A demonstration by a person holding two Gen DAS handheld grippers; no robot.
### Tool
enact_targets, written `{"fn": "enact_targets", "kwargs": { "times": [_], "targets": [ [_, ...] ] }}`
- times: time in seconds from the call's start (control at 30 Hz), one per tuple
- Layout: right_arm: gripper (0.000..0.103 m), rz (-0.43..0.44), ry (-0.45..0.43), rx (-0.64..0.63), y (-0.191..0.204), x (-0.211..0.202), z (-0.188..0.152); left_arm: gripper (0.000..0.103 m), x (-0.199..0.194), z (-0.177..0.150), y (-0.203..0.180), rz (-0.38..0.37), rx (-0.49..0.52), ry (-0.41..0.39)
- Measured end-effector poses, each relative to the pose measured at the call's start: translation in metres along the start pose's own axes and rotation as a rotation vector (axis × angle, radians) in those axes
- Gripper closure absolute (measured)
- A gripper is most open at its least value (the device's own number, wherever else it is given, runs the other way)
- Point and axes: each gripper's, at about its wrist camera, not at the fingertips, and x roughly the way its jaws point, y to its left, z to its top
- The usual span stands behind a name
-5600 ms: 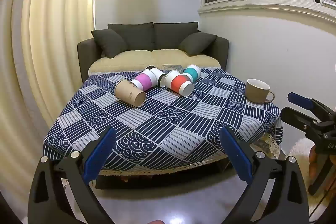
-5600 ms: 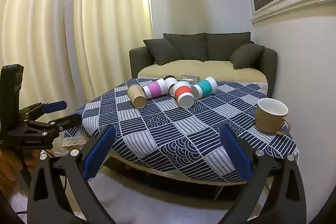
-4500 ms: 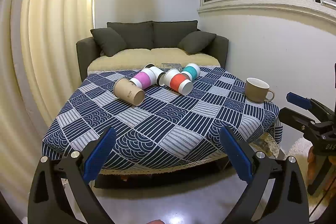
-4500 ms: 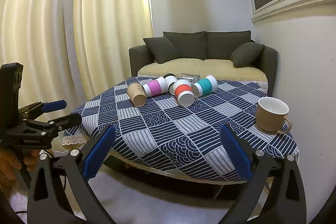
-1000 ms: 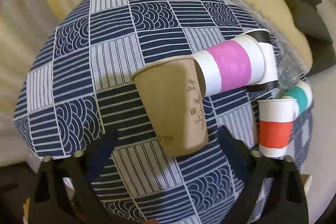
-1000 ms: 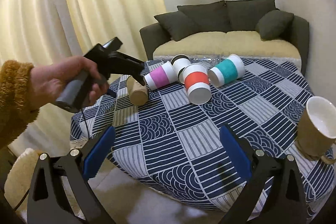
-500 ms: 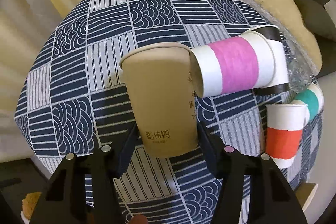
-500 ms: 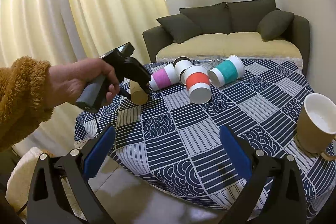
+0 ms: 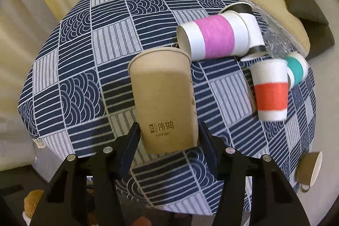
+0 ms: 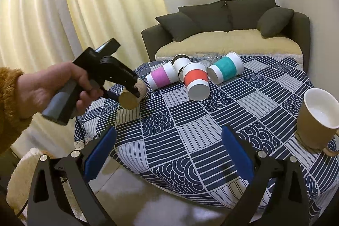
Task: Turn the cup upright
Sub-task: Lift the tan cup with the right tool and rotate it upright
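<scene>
Two fingers of the left gripper (image 9: 168, 137) close on the base end of the brown paper cup (image 9: 163, 103), one on each side wall, in the left wrist view; the cup lies on its side on the patterned table (image 9: 84, 86), its rim pointing away and sitting just beside the open mouth of the pink-banded cup (image 9: 214, 37). The orange-banded cup (image 9: 270, 89) and teal-banded cup (image 9: 296, 67) lie farther right, also on their sides. The step in hand looks like the grasp itself, with the lift and turn not yet begun. In the right wrist view, the left hand (image 10: 53, 88) holds its tool low over the brown cup near the table's left edge, and the cup's flat base faces this camera. The right gripper (image 10: 168, 144) hangs well apart from all the cups with its blue-padded fingers spread wide and holding nothing; a beige mug (image 10: 315, 118) stands upright at the right. Next, the wrist likely needs to raise the cup clear of its pink neighbour, rotate it rim-up and set the base flat.
</scene>
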Motion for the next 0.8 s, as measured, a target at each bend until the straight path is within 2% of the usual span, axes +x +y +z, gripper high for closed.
{"fn": "enact_targets", "kwargs": {
  "times": [0.3, 0.57, 0.8],
  "targets": [
    [0.005, -0.015, -0.02, 0.019, -0.003, -0.012, -0.003, 0.049, -0.005, -0.048, -0.016, -0.061, 0.094, 0.035],
    [0.005, -0.048, -0.049, 0.094, -0.022, -0.027, -0.005, 0.049, -0.007, -0.087, -0.054, -0.123, 0.224, 0.065],
    [0.005, -0.064, -0.08, 0.114, -0.026, -0.039, -0.004, 0.048, 0.005, -0.108, -0.075, -0.11, 0.292, 0.101]
  ]
}}
